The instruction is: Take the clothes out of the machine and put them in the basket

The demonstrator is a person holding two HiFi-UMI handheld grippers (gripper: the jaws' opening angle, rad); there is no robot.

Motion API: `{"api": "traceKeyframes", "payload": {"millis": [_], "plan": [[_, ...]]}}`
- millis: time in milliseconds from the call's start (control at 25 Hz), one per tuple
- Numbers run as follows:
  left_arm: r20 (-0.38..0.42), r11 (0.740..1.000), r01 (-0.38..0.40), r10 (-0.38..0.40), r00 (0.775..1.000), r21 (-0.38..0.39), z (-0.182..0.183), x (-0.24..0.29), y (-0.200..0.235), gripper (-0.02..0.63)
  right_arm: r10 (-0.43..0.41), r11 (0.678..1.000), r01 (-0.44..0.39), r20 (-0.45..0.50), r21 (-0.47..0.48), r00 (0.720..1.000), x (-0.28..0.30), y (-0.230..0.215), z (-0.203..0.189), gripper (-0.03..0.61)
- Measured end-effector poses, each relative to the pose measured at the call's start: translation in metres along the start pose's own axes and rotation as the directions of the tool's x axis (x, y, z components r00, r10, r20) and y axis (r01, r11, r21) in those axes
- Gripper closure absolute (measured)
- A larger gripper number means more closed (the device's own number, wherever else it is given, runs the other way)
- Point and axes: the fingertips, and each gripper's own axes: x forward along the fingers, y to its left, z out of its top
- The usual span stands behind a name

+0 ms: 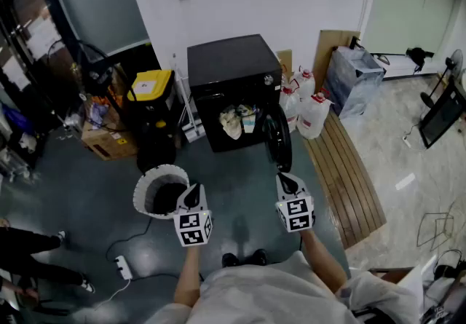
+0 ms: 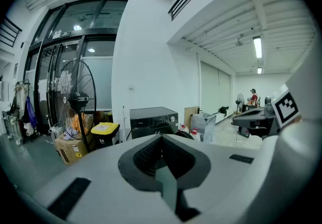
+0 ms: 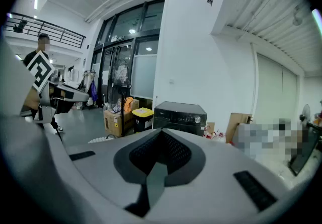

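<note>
A black washing machine (image 1: 231, 71) stands against the white wall with its round door (image 1: 278, 137) swung open to the right. Light clothes (image 1: 236, 121) lie in the drum opening. A white basket (image 1: 143, 186) with a dark inside stands on the floor to the machine's front left. My left gripper (image 1: 192, 194) hovers at the basket's right rim, shut and empty. My right gripper (image 1: 286, 183) is held level with it, just below the open door, also shut and empty. From the left gripper (image 2: 161, 138) and the right gripper (image 3: 161, 133) the machine (image 2: 153, 119) (image 3: 180, 116) shows some way ahead.
A yellow-lidded bin (image 1: 151, 87) and a cardboard box (image 1: 109, 143) sit left of the machine, with a big floor fan (image 2: 75, 101) nearby. White jugs (image 1: 310, 108) and a wooden slat panel (image 1: 351, 173) are on the right. A power strip (image 1: 122, 266) and a person's legs (image 1: 33, 244) are at lower left.
</note>
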Motion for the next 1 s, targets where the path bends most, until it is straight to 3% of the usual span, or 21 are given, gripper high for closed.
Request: {"api": "traceKeyframes", "payload": {"millis": [560,1000], "plan": [[-0.005,1.000,-0.018,0.018,1.000,0.020,-0.004,0.007,-0.032,0.595,0.034,0.999,-0.034,0.004,0.002,0.999,0.000,-0.019,-0.014,0.557],[-0.019,0.999,-0.041,0.041,0.999,-0.009,-0.012,0.044,-0.012,0.595,0.074,0.997,-0.074,0.000,-0.007,0.997,0.048,-0.020,-0.012,0.557]]}}
